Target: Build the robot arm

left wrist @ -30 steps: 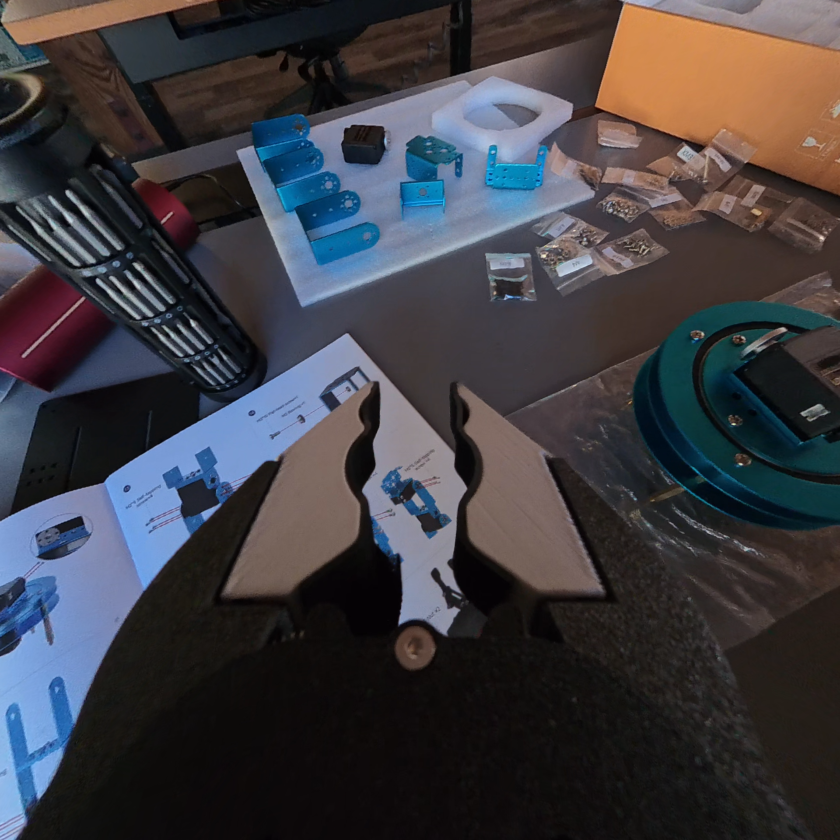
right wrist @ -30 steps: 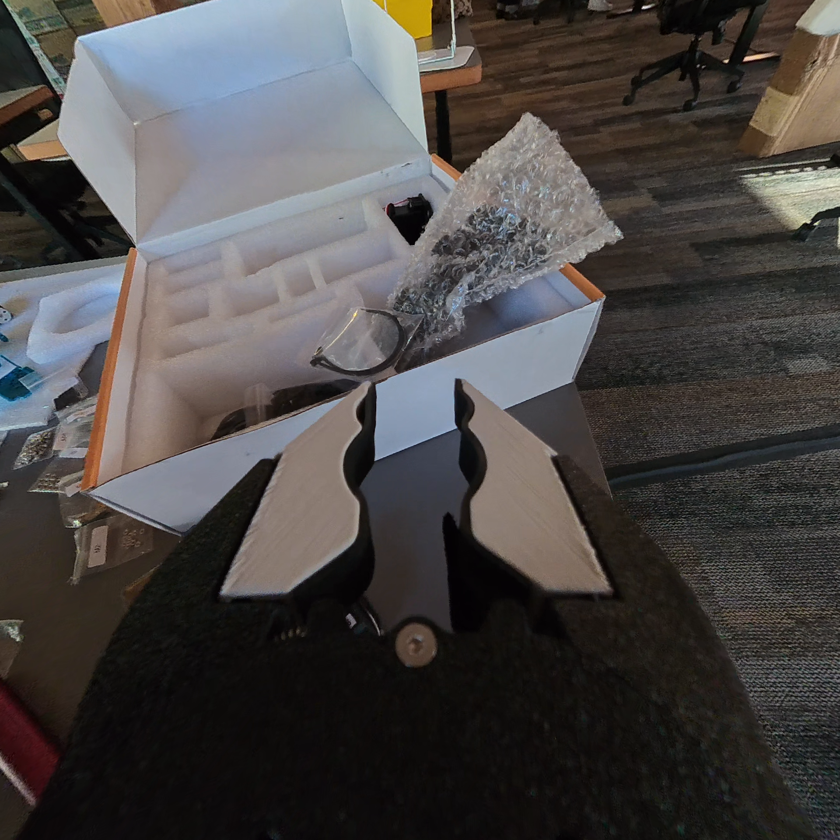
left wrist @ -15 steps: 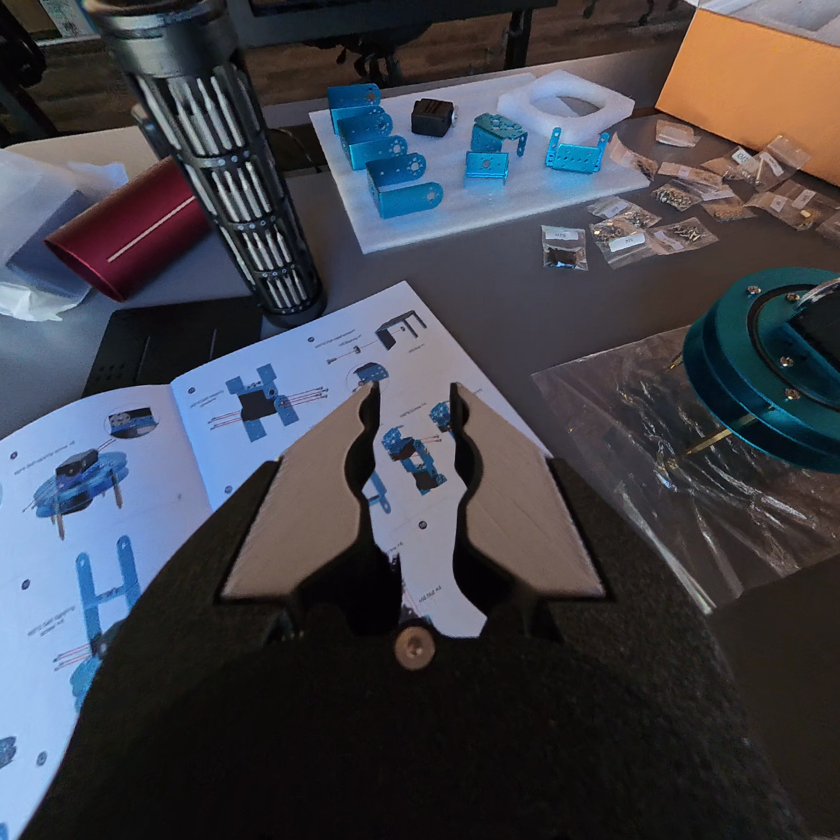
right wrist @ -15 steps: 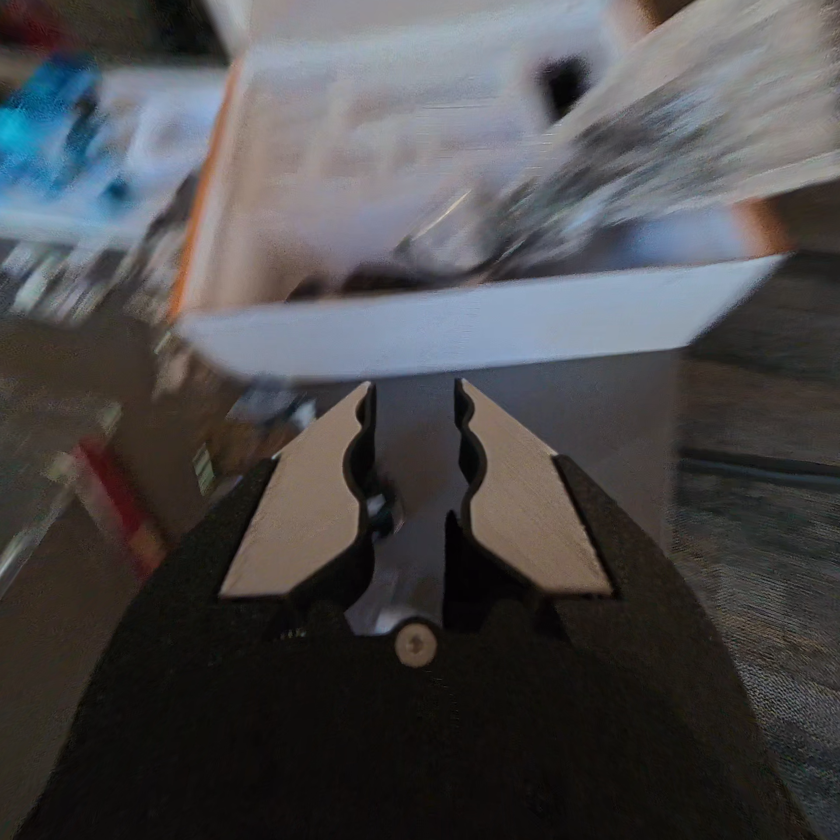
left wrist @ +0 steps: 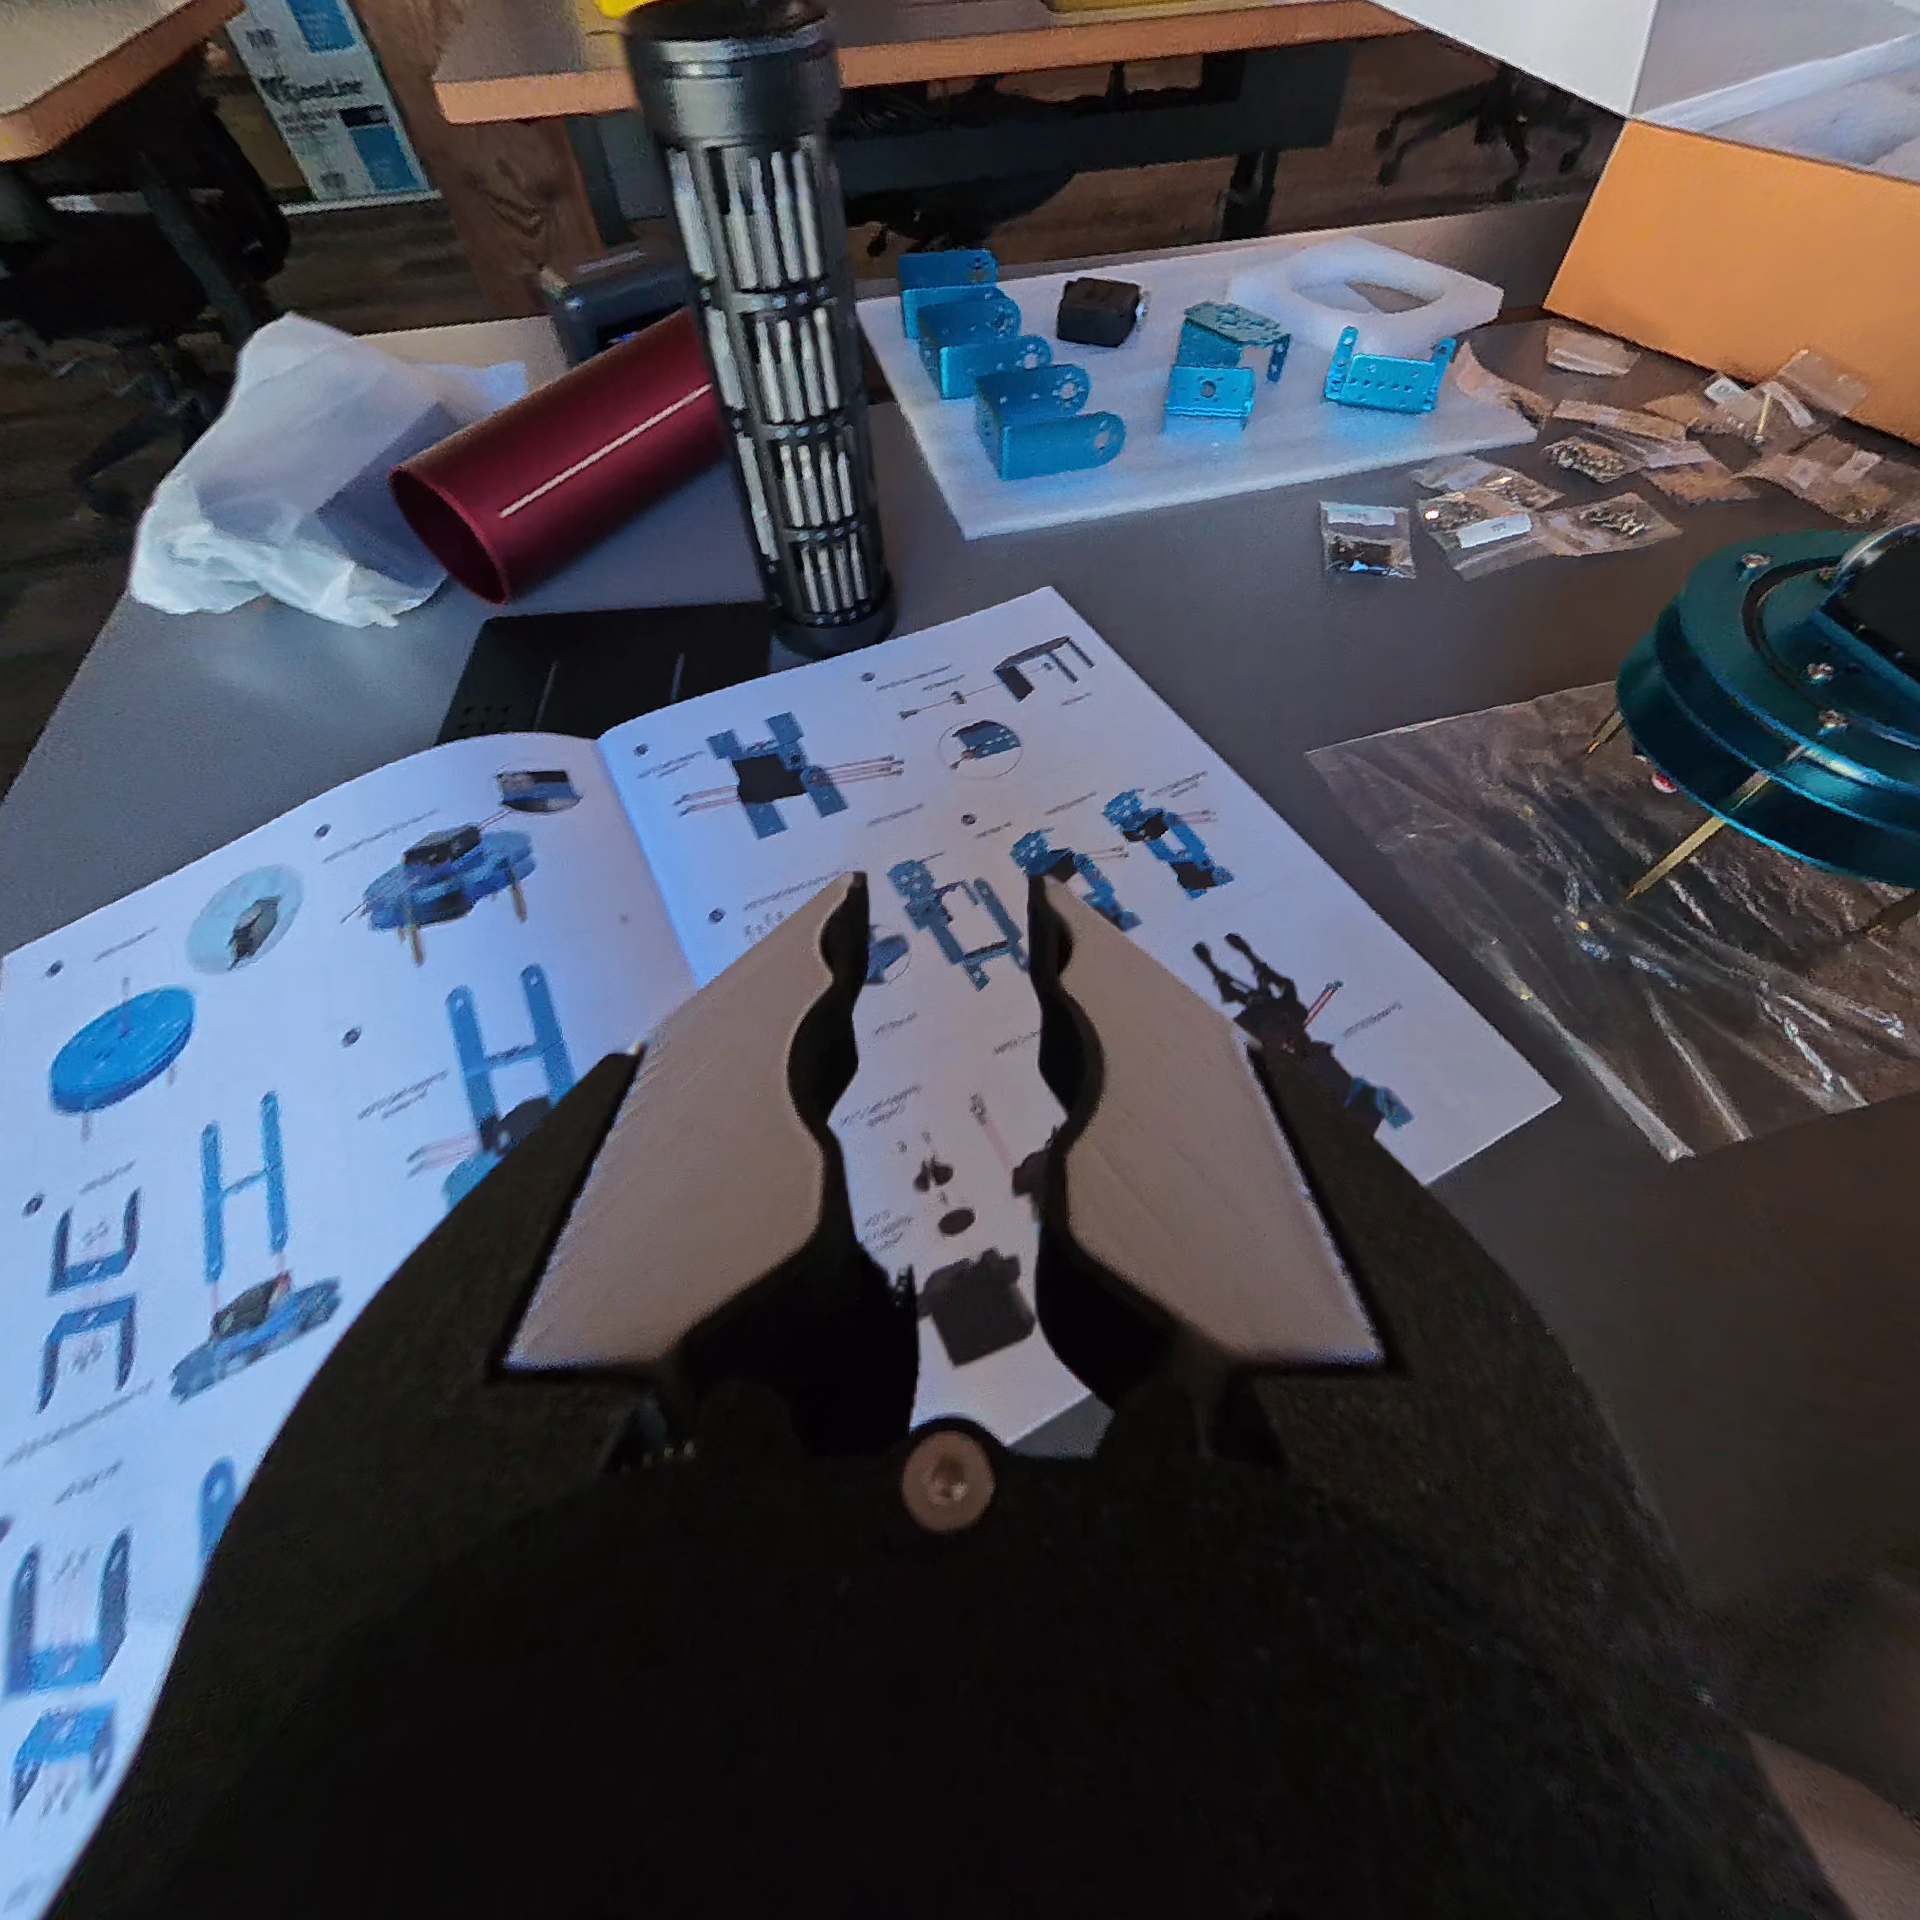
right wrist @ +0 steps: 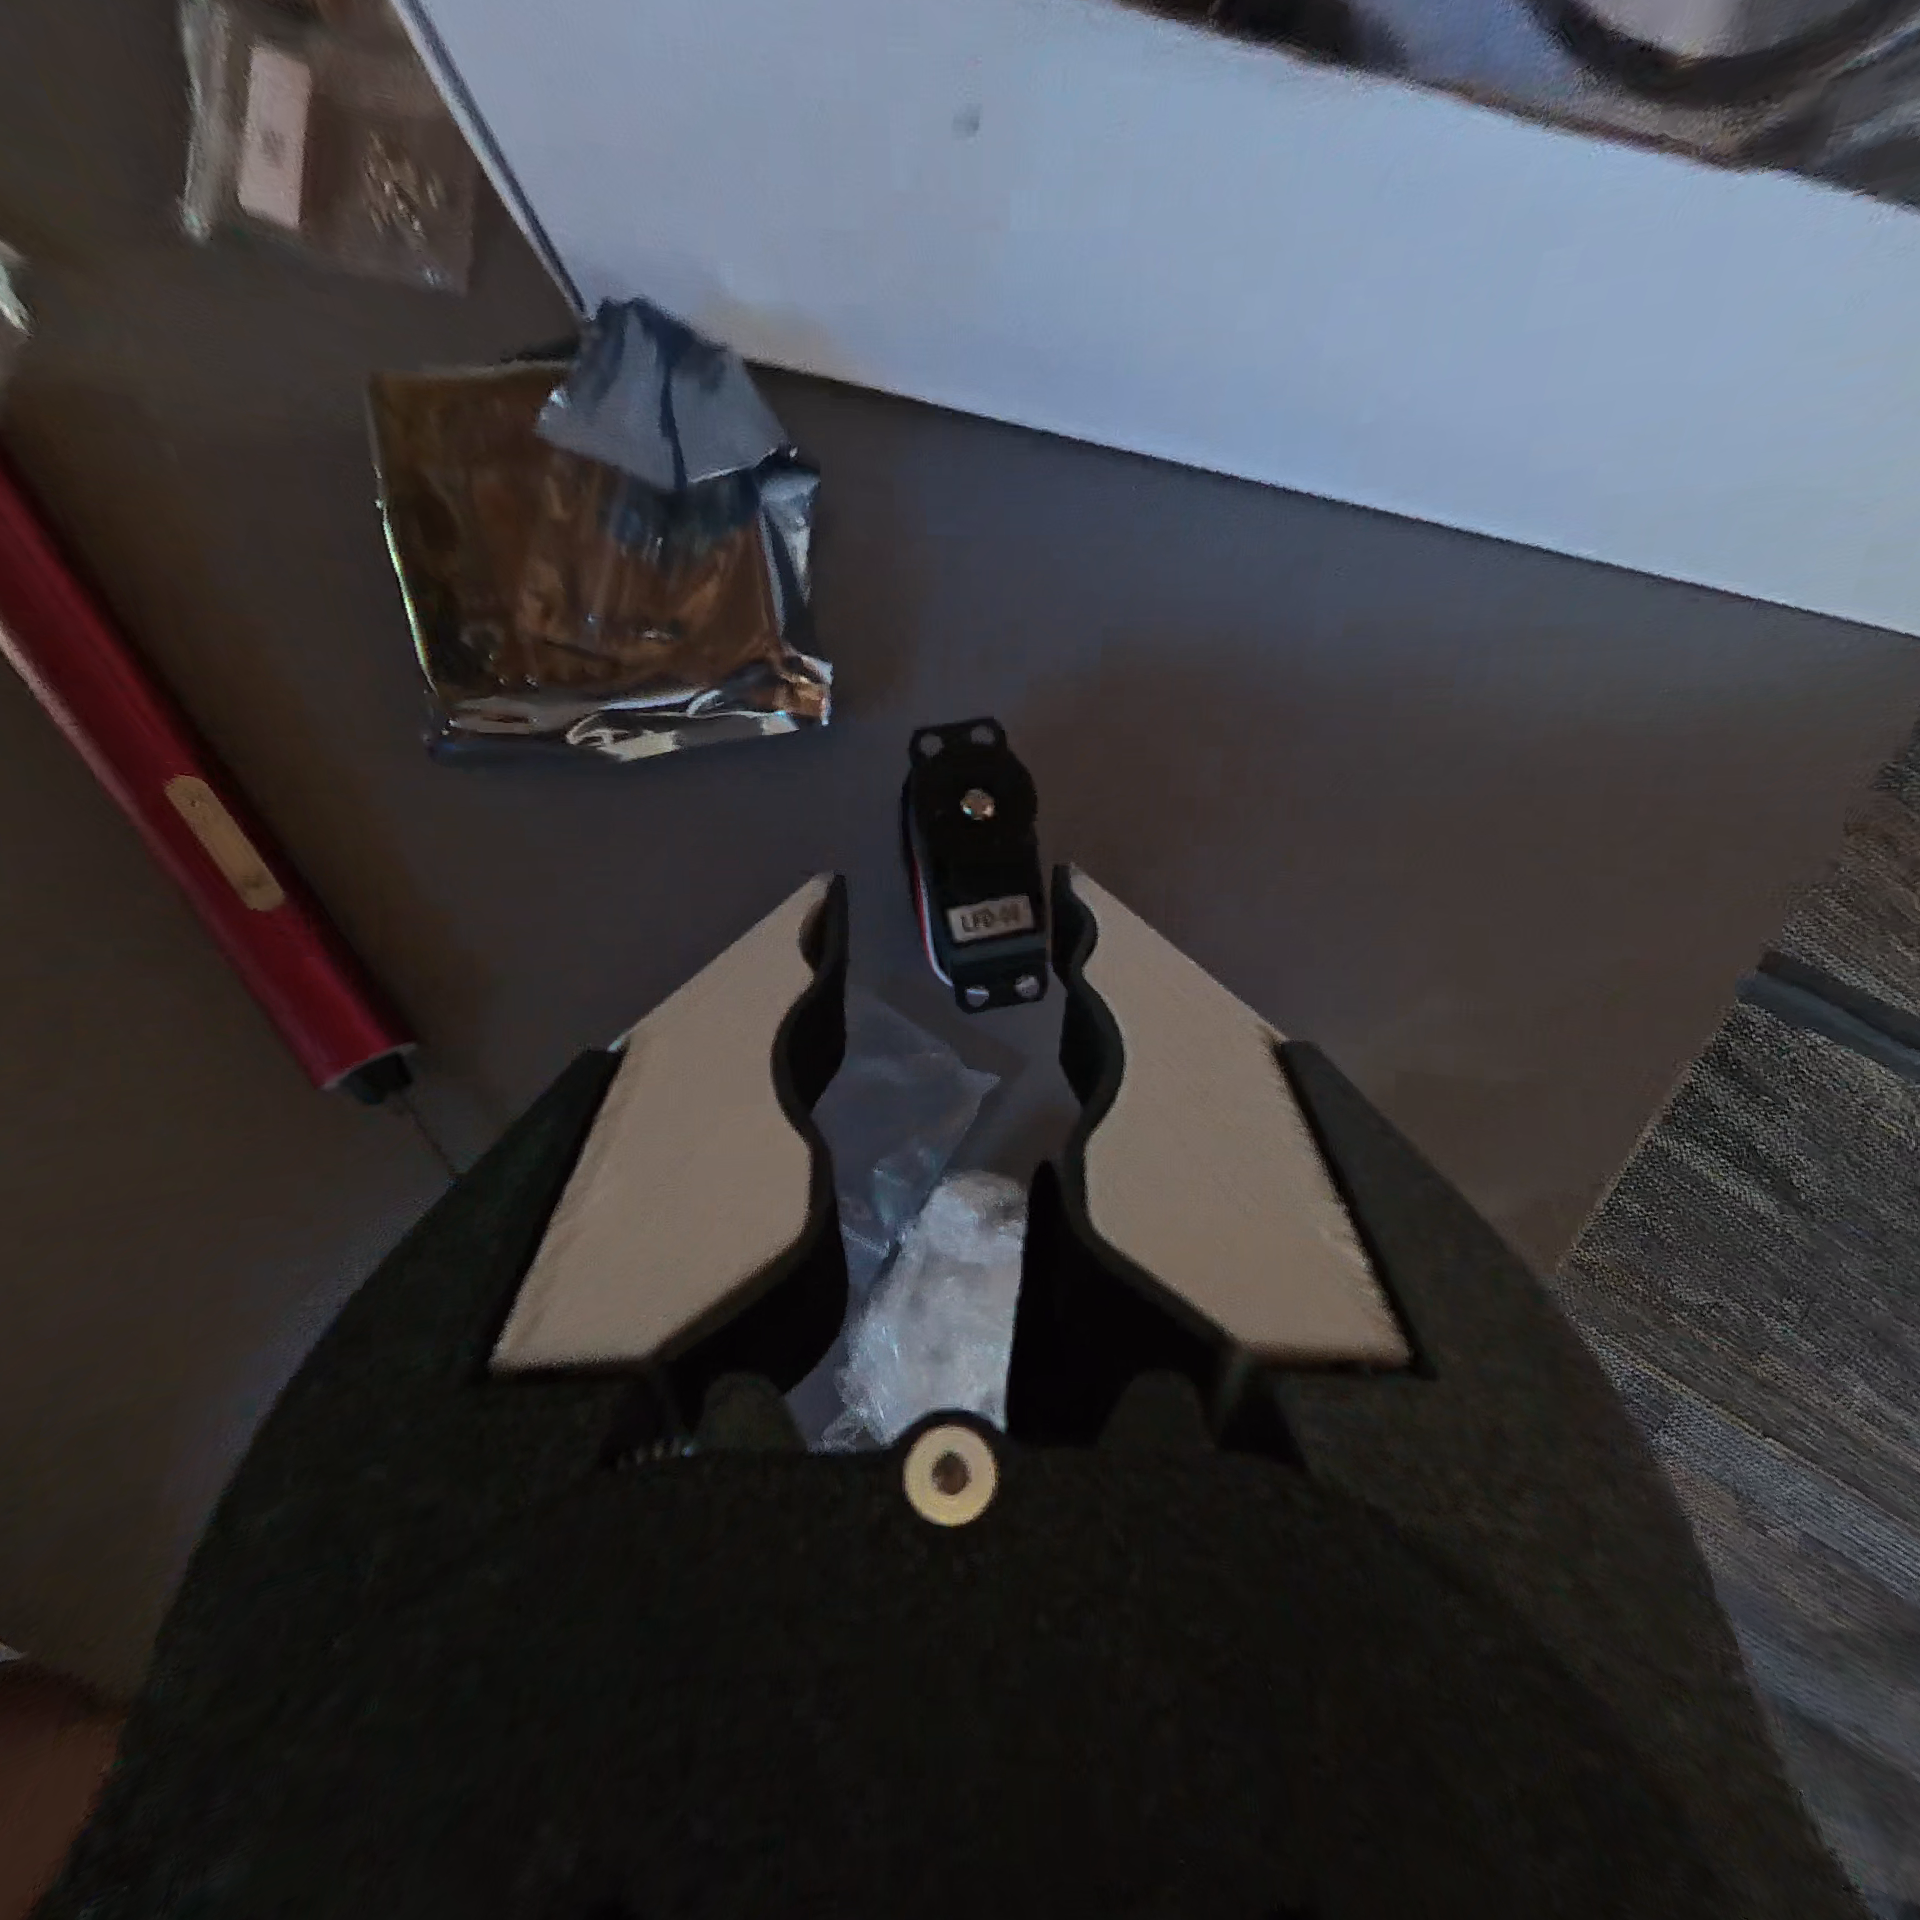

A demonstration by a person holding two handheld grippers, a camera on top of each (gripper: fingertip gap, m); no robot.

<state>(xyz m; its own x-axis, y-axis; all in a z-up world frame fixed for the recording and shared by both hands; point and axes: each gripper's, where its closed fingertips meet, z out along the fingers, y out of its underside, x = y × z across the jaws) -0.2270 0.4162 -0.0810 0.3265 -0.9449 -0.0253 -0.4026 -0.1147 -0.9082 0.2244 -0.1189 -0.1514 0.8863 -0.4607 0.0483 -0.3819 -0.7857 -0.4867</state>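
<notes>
My left gripper [left wrist: 945, 894] is open and empty, hovering over an open instruction booklet [left wrist: 436, 935] on the grey table. A teal round base with a black servo [left wrist: 1787, 717] stands to its right on a clear plastic bag [left wrist: 1621, 935]. My right gripper [right wrist: 943, 888] is open and empty, pointing down at the table. A small black servo motor [right wrist: 975, 868] lies just ahead of its fingertips, slightly right of centre. A crumpled clear plastic wrap [right wrist: 925, 1268] lies under the jaws.
A black cage-like bit holder [left wrist: 774, 343] stands behind the booklet, beside a red tube [left wrist: 561, 457]. Blue brackets [left wrist: 1029, 384] sit on a white foam sheet [left wrist: 1226, 473]. Small screw bags [left wrist: 1496, 520] lie near it. A white box wall [right wrist: 1195, 301], a silvery bag [right wrist: 603, 582] and a red bar [right wrist: 177, 842] surround the servo. The left gripper's tips are roughly 70 cm from the right gripper's. From the right gripper's tips to the crumpled clear plastic wrap [right wrist: 925, 1268] is close to 8 cm.
My left gripper has pulled back and left, showing more of the booklet. My right gripper has swung down from the open white box toward the table, bringing the black servo into view.
</notes>
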